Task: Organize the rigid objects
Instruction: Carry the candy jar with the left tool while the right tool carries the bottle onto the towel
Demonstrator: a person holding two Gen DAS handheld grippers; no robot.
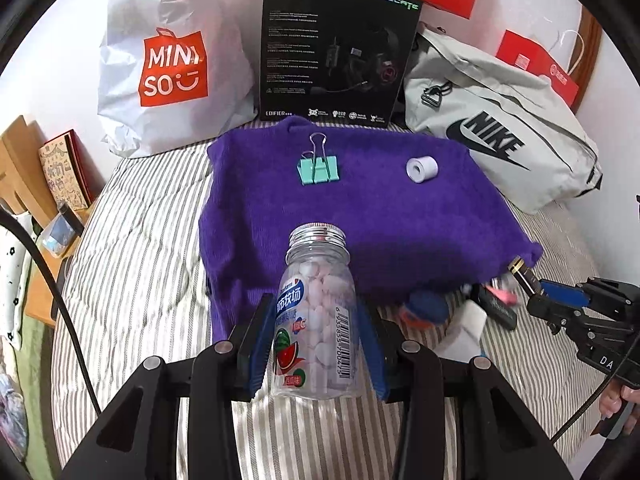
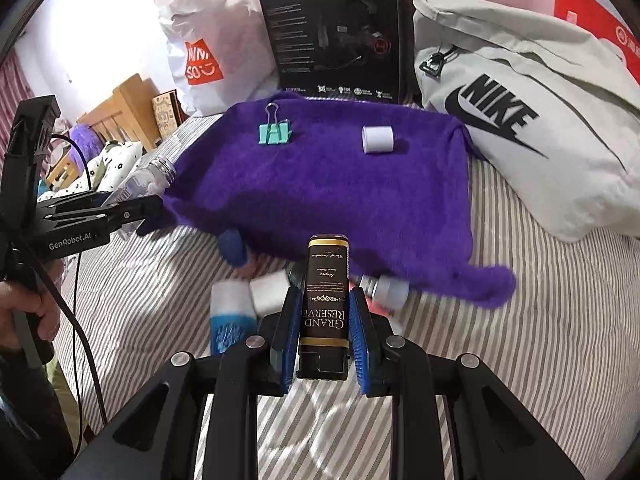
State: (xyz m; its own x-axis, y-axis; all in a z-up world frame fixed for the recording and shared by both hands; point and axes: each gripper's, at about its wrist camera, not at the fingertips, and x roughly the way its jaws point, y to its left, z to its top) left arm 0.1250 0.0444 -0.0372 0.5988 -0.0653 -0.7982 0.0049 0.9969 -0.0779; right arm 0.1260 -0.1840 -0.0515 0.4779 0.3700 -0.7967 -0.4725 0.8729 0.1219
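Barcode [image 1: 347, 340] only in left view

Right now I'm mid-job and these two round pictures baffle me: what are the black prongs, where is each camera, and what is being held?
Each picture comes from a fisheye camera on a hand-held two-finger gripper, looking along its blue-padded fingers. The left gripper is shut on a clear candy bottle; the right gripper is shut on a black tin. Each view also shows the other gripper at its edge. Below lies a striped bed with a purple cloth. On the cloth sit a green binder clip and a white tape roll. More small items lie by its near edge.
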